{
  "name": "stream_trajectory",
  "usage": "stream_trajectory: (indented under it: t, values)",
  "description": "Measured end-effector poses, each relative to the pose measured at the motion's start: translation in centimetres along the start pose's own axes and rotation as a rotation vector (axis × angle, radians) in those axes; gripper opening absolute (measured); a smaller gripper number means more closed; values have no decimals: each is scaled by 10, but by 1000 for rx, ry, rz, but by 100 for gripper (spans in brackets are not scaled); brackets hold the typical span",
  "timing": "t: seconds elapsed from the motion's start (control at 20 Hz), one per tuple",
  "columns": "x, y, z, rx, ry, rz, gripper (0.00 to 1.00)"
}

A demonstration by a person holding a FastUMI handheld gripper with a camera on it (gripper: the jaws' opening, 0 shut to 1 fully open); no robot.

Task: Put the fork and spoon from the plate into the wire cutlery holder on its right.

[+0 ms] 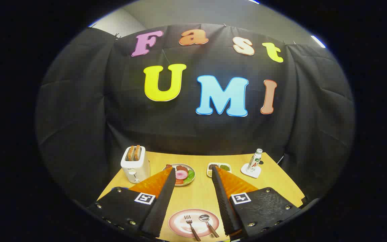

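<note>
Claw (193, 174) wide open and empty, fork (191, 227) and spoon (208, 224) on plate (177, 223) between fingers

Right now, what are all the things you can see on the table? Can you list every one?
Table: one, light wood, under everything.
Plate: one, pink, between the fingers.
Fork: one, silver, on the plate, left of the spoon.
Spoon: one, silver, on the plate.
Toaster: one, white, two brown bread slices in it, beyond the left finger.
Food plate: one, with green, pink and red food, right of the toaster.
Small dish: one, white, dark and green fillings, beyond the fingers.
Bottle: one, white, on a white coaster, far right.
Gripper: one, fingers open, over the pink plate.
</note>
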State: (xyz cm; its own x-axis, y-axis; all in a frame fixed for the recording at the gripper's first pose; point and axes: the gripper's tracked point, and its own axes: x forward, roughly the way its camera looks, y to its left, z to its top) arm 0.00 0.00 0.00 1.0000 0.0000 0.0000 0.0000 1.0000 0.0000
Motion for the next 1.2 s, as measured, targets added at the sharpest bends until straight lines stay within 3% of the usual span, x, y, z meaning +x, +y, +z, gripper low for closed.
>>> stream_trajectory:
  t: [0.75, 0.95, 1.2]
  values:
    - [9, -3, -47, -4, 113, -17, 68]
    - [17, -13, -83, -8, 221, -50, 68]
    - [27, -30, -152, -29, 450, -102, 68]
